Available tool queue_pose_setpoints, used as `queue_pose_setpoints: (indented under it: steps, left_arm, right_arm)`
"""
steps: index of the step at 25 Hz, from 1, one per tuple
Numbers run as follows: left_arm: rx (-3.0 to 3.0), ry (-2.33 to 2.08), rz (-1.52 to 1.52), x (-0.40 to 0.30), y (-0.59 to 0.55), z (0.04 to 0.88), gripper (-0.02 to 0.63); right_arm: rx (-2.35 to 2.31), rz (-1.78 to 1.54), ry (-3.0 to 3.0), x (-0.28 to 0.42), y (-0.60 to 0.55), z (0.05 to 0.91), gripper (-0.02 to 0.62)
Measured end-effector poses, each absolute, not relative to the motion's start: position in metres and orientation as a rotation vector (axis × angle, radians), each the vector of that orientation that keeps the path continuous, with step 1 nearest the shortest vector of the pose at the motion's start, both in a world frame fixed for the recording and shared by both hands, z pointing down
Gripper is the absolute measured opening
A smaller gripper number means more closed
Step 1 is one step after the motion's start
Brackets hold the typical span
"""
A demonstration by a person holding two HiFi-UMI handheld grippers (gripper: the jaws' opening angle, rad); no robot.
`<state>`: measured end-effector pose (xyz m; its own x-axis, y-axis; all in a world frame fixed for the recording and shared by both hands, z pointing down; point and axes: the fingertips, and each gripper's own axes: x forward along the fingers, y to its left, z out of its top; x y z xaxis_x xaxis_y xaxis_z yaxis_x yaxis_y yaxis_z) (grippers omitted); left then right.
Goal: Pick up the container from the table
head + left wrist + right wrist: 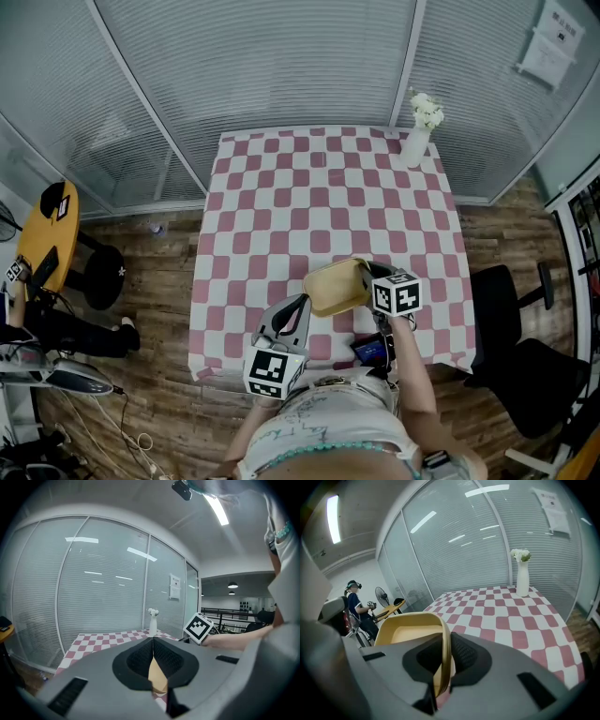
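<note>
Right tool (444, 644) is pinching the side wall of the container (410, 630), with one jaw inside the wall and one jaw outside. Left tool (153, 649) has its jaws pressed together at the tips. A bit of tan shows in the slit under them. That is likely the container just past it, but I cannot tell if this tool nips it or only sits next to it. In the head view the container is over the near part of the table (309, 187), between the two tools, and the left tool's tip is right at its near left corner. I think the grab is done and this is the lifting step. The container looks to be up off the cloth, but I cannot be sure it is fully clear. The next move needs a firm squeeze and a slow, straight lift. The container hangs mostly from one thin wall, so it could tip or slip out. It is empty, and only its bare tan bottom shows inside. The vase (415, 145) at the far right corner of the table holds white flowers (427, 111). It is well apart from the tools, so it should not get bumped.
</note>
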<state>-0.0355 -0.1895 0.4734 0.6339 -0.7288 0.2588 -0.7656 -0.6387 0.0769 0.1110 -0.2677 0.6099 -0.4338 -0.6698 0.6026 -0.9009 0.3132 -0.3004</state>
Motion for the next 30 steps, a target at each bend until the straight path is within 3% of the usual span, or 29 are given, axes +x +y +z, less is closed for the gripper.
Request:
queue_pose_setpoints:
  steps: [12,30]
  left_arm:
    - [2.624,-1.322,0.316,-0.056,-0.202,0.478,0.015]
    - [2.563,-1.403,0.338,-0.069,-0.198,0.487,0.015]
  right_arm:
    - [1.441,0.752,-2.318,0.109,-0.244,0.559,0.018]
    - [1.407,0.714,-2.331,0.106,-0.218,0.555,0.018]
